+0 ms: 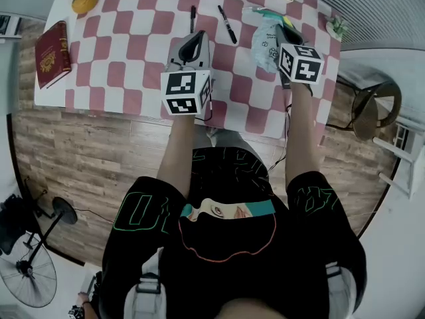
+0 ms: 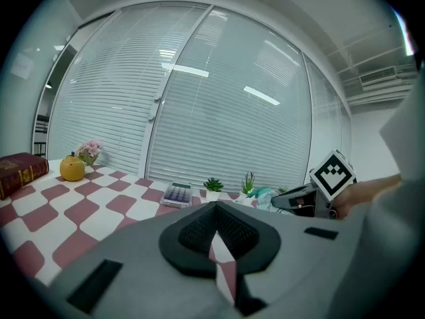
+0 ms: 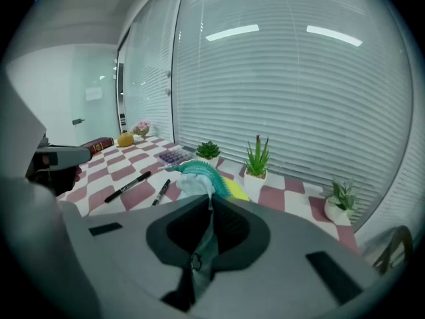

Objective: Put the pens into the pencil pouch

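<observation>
Red-and-white checkered worktop [image 1: 133, 52] by the blinds, nothing packed yet.
Right gripper [image 3: 211, 208] fingers pinch the pale teal fabric pencil pouch [image 3: 194, 178]; two black marker pens [image 1: 227, 24] lie just left of it; left gripper [image 2: 214, 221] clenched, empty.

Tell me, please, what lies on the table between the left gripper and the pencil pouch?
A black pen lies between the left gripper and the pencil pouch, touching neither. The head view shows it clearly.

wood plank floor [image 1: 86, 158], checkered table [image 1: 133, 52], white window blinds [image 2: 219, 98], floor fan [image 1: 26, 281]
</observation>
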The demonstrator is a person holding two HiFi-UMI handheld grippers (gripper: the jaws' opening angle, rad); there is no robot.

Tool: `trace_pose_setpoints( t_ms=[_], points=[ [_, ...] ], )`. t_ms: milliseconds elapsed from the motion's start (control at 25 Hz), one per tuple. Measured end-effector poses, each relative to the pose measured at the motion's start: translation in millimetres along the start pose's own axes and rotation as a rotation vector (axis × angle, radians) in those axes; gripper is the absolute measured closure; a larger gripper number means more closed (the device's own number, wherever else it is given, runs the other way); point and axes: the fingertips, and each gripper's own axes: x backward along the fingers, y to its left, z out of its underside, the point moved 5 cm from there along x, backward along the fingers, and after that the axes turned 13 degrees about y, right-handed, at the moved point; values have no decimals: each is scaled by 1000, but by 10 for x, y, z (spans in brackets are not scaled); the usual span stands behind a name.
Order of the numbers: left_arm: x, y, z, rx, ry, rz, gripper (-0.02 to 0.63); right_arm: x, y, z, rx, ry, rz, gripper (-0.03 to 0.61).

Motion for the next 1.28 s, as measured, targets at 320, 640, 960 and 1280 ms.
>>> trace_pose_setpoints(
  t_ms=[320,640,960,1280],
  points=[
    [64,-12,-71,-12,-25,3,618,305,144,-163,57,-123,21,565],
    [159,14,-185,-26,-62,20,618,713,338,-354,64,-321,-33,565],
    [335,112,-459,-50,-137,9,618,1205,520,-565,99,-512,-112,565],
    [525,172,-687,-75,-214,49,618,1505,779,-711,217,-623,-281,565]
  ],
)
